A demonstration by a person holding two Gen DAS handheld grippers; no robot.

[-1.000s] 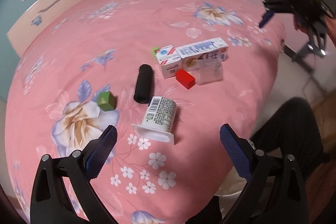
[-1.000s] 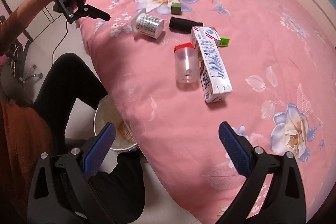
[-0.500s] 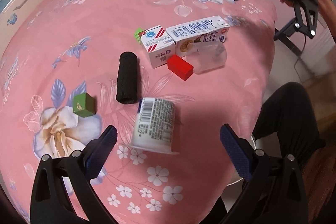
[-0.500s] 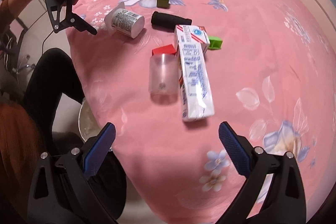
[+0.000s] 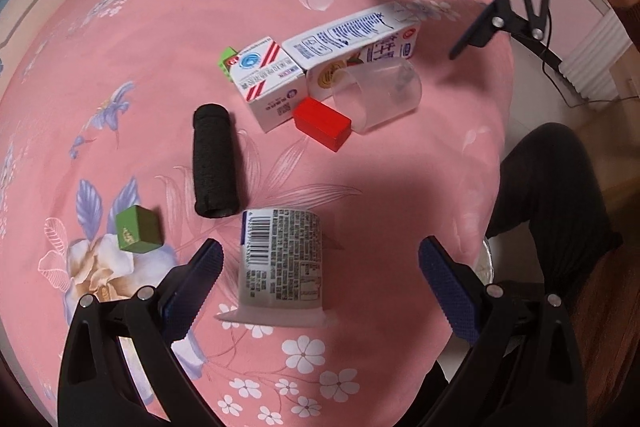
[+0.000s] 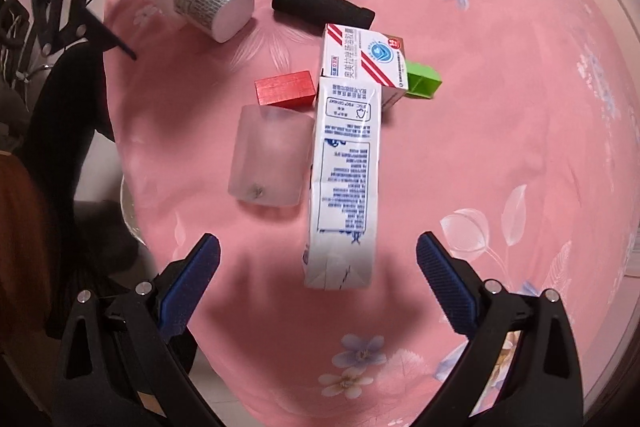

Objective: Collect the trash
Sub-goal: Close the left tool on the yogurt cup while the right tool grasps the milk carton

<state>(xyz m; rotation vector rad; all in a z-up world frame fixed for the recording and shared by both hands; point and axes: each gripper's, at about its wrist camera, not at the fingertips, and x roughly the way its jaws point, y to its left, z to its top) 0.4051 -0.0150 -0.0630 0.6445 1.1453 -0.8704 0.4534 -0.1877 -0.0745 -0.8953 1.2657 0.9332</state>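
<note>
On the pink flowered bed, a white yogurt cup (image 5: 280, 263) lies on its side between the fingers of my open left gripper (image 5: 320, 281). A tall milk carton (image 6: 344, 183) lies between the fingers of my open right gripper (image 6: 318, 281), its end closest. Beside it lie a clear plastic cup (image 6: 270, 157), a small red-striped box (image 6: 366, 61), and a red block (image 6: 286, 93). The yogurt cup also shows in the right wrist view (image 6: 210, 3), and the carton in the left wrist view (image 5: 352, 41).
A black foam roll (image 5: 214, 167), a dark green cube (image 5: 138, 229) and a light green block (image 6: 422, 79) lie on the bed. A bin's rim (image 6: 128, 207) shows on the floor by the person's dark-trousered legs (image 5: 548, 187) at the bed's edge.
Both grippers have come down closer to the bed. The left now straddles the yogurt cup and the right straddles the end of the milk carton. The objects have not moved.
</note>
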